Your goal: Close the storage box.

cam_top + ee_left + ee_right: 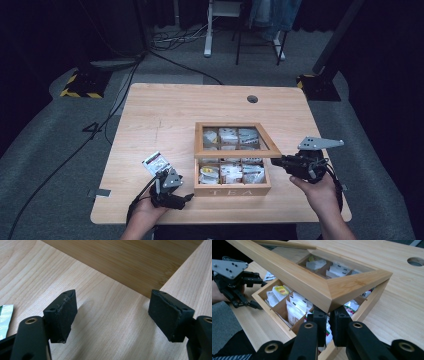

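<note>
Looking down from the high view, a wooden tea box [232,186] marked TEA sits a little right of centre on the pale wooden table [165,115]. Its glass-paned lid [235,141] is lifted partway, and sachets fill the compartments beneath. The right gripper [278,161] reaches in from the right and meets the lid's front right corner, the person's right hand [320,192] behind it. The left gripper [189,197] rests low near the table's front edge, just left of the box, held by the left hand [147,210]. A loose tea sachet [156,163] lies on the table just beyond that gripper.

From the left gripper view, the black jaws stand wide apart with nothing between them, only bare table [107,322] below. The box's side wall [130,260] crosses the top of the picture, and the green-and-white edge of a sachet [5,317] shows at far left.

From the right gripper view, the right gripper [329,325] has its jaws drawn close, pinching the lower edge of the lid [312,282] at its corner and holding it tilted up over the box [265,315]. White and yellow-labelled sachets [295,307] stand in the open compartments. The left gripper [259,293] shows at far left, beside the box.
</note>
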{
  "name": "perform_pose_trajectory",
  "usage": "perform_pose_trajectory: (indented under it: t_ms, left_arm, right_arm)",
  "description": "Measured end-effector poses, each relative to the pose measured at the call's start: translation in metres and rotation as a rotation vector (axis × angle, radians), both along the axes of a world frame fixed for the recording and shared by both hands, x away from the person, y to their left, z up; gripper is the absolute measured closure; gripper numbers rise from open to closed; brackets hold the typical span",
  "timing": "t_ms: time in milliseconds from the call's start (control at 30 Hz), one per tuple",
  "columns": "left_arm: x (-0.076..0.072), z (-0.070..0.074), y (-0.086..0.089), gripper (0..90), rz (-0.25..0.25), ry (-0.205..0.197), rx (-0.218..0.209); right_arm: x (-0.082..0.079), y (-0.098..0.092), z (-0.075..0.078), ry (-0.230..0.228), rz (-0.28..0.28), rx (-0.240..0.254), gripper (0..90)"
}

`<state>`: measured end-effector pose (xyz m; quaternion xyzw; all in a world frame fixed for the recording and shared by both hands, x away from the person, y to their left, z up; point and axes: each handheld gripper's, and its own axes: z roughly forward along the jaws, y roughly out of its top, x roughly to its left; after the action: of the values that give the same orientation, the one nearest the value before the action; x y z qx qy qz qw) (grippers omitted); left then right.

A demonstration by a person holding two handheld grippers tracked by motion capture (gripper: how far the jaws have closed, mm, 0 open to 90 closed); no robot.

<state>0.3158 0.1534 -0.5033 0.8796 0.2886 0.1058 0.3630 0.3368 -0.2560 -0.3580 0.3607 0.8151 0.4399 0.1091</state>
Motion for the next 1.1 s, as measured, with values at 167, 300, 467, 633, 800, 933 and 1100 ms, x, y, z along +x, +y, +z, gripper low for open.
perform_pose_trajectory:
  t_ms: [167,300,467,633,800,933,1100]
  left_arm:
    - [0.000,0.000,0.000,23.8,0.000,-0.001,0.001]
    - [0.000,0.000,0.000,23.8,0.000,-0.002,0.000]
    - [0.000,0.000,0.000,23.8,-0.001,-0.001,0.000]
    - [0.000,0.000,0.000,23.8,0.001,-0.001,-0.001]
    - [0.000,0.000,0.000,23.8,0.000,-0.001,-0.001]
    - [0.000,0.000,0.000,23.8,0.000,-0.001,-0.001]
    - [0.000,0.000,0.000,23.8,0.001,0.000,-0.001]
  right_arm:
    - [-0.004,-0.001,-0.004,0.010,0.003,-0.017,82.1]
    - [-0.007,-0.001,-0.007,0.016,0.008,-0.028,81.2]
    - [-0.010,0.000,-0.012,0.023,0.011,-0.053,80.5]
    - [-0.013,0.001,-0.016,0.031,0.011,-0.070,80.3]
    - [-0.015,0.002,-0.019,0.042,0.016,-0.085,79.9]
    - [-0.015,0.003,-0.020,0.047,0.012,-0.093,79.6]
    - [-0.017,0.004,-0.030,0.074,0.026,-0.114,78.1]
